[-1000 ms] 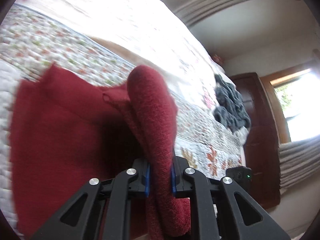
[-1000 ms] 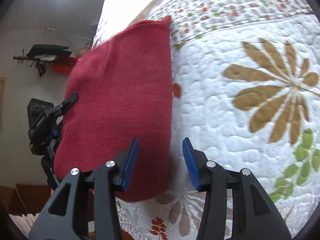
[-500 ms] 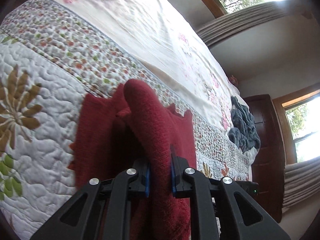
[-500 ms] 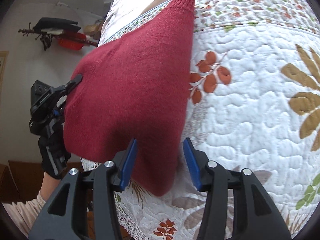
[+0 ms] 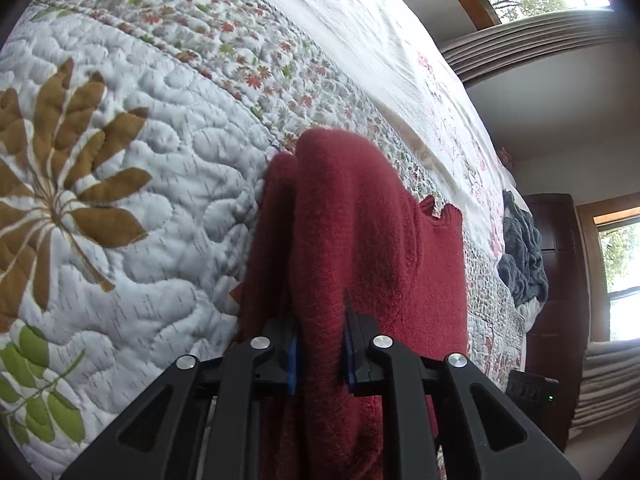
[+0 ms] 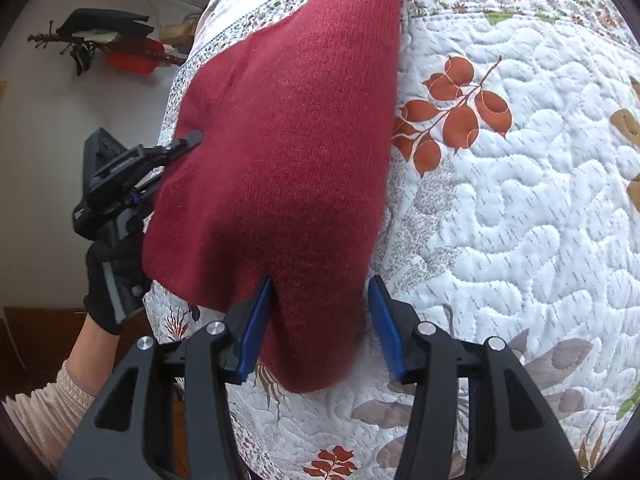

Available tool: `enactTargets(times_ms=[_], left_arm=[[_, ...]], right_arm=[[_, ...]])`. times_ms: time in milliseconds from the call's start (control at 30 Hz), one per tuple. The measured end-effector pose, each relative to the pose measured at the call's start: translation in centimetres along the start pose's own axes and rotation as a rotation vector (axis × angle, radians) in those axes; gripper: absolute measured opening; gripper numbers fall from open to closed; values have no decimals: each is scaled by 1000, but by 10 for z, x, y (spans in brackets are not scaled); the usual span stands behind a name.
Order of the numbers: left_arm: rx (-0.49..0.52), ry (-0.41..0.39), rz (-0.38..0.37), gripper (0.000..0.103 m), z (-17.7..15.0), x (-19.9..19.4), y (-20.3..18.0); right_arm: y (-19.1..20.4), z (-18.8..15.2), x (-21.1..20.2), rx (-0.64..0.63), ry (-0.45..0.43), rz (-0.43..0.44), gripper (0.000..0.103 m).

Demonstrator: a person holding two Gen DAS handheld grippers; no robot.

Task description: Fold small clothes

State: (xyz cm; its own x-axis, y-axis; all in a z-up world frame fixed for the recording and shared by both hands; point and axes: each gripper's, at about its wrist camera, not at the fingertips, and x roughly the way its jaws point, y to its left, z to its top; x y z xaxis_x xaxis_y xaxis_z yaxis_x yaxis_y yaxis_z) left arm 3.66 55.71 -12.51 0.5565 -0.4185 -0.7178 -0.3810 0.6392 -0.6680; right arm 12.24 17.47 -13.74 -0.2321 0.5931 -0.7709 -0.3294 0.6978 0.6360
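Observation:
A dark red knit sweater (image 5: 360,240) lies folded on the white floral quilt (image 5: 140,200). My left gripper (image 5: 320,344) is shut on a thick fold of it, which bulges up between the blue pads. In the right wrist view the sweater (image 6: 288,140) stretches away from me across the quilt (image 6: 520,200). Its near corner sits between the fingers of my right gripper (image 6: 320,320), whose jaws stand wide apart without pinching. The left gripper (image 6: 176,148) grips the sweater's left edge there, held by a black-gloved hand (image 6: 108,280).
A grey knit garment (image 5: 524,256) is heaped at the far end of the bed, by a dark wooden cabinet (image 5: 560,280). The bed's edge runs along the left of the right wrist view. A beige sleeve (image 6: 48,412) is at lower left.
The left gripper has carried its fold of the sweater across the quilt, so more quilt shows at left. The right gripper has closed in on the sweater's near corner and stayed open.

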Motion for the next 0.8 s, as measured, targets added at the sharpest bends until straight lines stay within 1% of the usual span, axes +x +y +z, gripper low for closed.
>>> enactTargets(times_ms=[100, 133, 167, 200, 267, 300, 367, 467, 500, 567, 600, 633, 667, 700, 767, 800], left_arm=[[27, -23, 43, 22, -9, -26, -10], [42, -34, 53, 24, -16, -38, -13], [50, -39, 57, 29, -22, -46, -18], [57, -42, 60, 30, -30, -55, -22], [72, -33, 59, 36, -49, -70, -30], [84, -21, 61, 37, -59, -74, -34], [104, 10, 90, 43, -76, -74, -37], [85, 70, 76, 43, -93, -62, -32], [83, 76, 87, 43, -96, -57, -31], [65, 70, 86, 41, -96, -50, -26], [47, 69, 81, 38, -95, -47, -23], [33, 77, 75, 21, -94, -43, -20], [24, 84, 89, 11, -93, -40, -18], [15, 83, 97, 10, -93, -40, -17], [0, 68, 93, 8, -91, -45, -13], [-1, 54, 89, 8, -90, -50, -13]], right_arm=[[2, -2, 0, 8, -9, 15, 53], [1, -4, -2, 7, -11, 17, 55], [2, -7, -2, 8, -14, 21, 59], [0, -12, -3, 11, -14, 24, 60], [0, -19, -1, 18, -9, 27, 61], [-1, -22, 0, 21, -6, 27, 61], [-4, -27, 3, 33, -1, 33, 61], [-9, -32, 8, 71, 8, 67, 61], [-9, -31, 10, 79, 9, 76, 61], [-11, -29, 13, 89, 16, 75, 61], [-10, -29, 15, 90, 21, 71, 59], [-10, -28, 16, 90, 27, 65, 53], [-8, -27, 17, 85, 31, 63, 43], [-6, -27, 17, 76, 35, 59, 40], [4, -27, 12, 40, 31, 36, 30], [8, -27, 9, 29, 28, 32, 28]])
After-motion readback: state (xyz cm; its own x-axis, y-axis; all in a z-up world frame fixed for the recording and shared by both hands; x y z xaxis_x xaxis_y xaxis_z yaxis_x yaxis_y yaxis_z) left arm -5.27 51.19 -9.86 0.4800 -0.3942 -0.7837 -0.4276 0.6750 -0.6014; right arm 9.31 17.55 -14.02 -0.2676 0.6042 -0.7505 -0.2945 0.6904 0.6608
